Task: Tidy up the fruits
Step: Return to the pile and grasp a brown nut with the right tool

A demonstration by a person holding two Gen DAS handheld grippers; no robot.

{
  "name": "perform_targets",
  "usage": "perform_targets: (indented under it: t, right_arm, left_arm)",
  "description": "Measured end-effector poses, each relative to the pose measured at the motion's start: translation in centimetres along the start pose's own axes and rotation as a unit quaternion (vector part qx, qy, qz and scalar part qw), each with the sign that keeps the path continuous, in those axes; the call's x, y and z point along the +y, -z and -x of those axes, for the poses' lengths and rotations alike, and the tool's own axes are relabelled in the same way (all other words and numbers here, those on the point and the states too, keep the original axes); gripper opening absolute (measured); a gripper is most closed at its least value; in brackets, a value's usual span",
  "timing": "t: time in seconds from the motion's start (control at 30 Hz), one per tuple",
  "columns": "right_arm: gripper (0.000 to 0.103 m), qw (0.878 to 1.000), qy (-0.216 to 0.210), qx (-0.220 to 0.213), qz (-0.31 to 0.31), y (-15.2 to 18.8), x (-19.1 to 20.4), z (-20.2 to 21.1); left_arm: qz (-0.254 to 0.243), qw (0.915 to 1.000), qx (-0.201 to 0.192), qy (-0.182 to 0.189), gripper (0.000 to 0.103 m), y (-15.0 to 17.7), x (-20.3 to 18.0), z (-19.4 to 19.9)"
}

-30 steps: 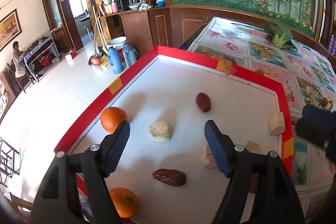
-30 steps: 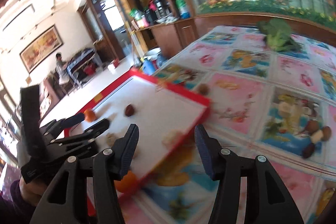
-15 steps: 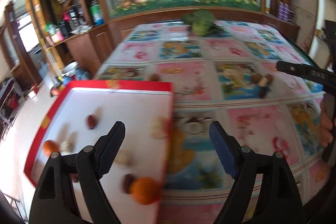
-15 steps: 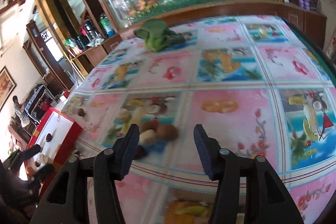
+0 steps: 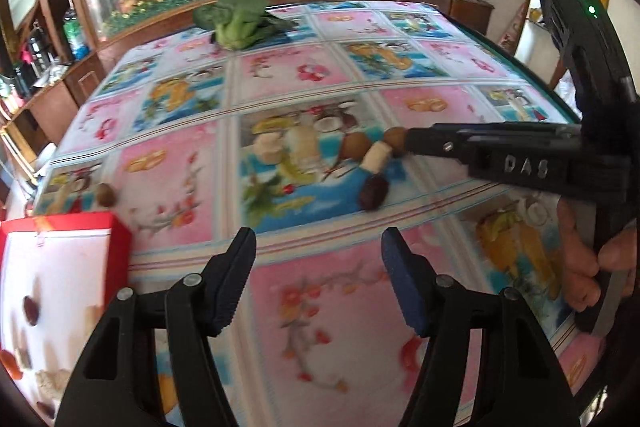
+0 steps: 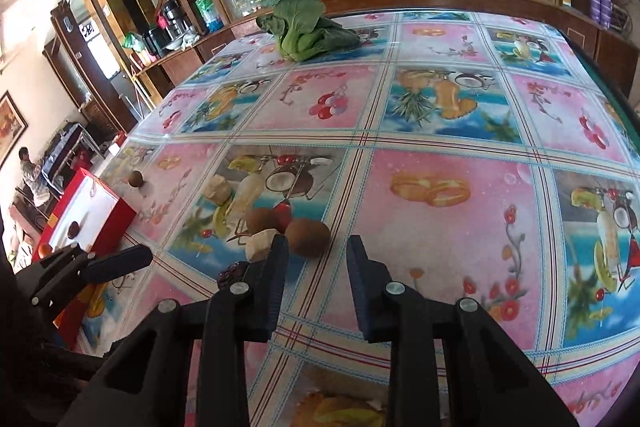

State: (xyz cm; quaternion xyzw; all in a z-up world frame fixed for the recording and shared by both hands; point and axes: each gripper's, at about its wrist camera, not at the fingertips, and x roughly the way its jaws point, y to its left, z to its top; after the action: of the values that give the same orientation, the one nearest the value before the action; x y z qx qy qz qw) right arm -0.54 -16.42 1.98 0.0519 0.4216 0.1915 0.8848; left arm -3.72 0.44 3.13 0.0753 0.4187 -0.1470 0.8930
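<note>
Fruits (image 6: 308,238) near right tool (image 5: 412,143), marked "DAS".

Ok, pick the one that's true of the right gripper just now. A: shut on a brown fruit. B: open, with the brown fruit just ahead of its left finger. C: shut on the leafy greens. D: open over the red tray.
B: the right gripper stands open and empty, the round brown fruit on the tablecloth just beyond its left finger.
</note>
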Motion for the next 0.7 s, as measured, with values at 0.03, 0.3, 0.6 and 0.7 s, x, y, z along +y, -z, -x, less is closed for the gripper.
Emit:
perform_targets:
  t: [0.03, 0.3, 0.6, 0.7]
  right_arm:
    - [0.029, 1.000, 0.004, 0.002, 0.004, -0.1, 0.1, -0.2]
    - [0.030, 1.000, 0.011, 0.005, 0.021, -0.9, 0.4, -1.6]
    - [0.021, 0.999, 0.009, 0.019, 0.040, -1.3, 0.5, -1.8]
    - [0.021, 0.999, -0.003, 0.029, 0.024, -1.5, -0.1, -1.8]
  left_arm:
    - [-0.001, 1.0000, -0.001, 0.003, 0.066, -0.2, -0.2, -0.2]
    - [-0.002, 0.9988, 0.024, 0.041, 0.048, -2.0, -1.4, -3.6]
    - [-0.003, 0.9969, 0.003, 0.079, 0.041, -1.9, -1.0, -4.2]
    - [0.030, 0.9932, 0.001, 0.112, 0.027, -2.0, 0.5, -4.3]
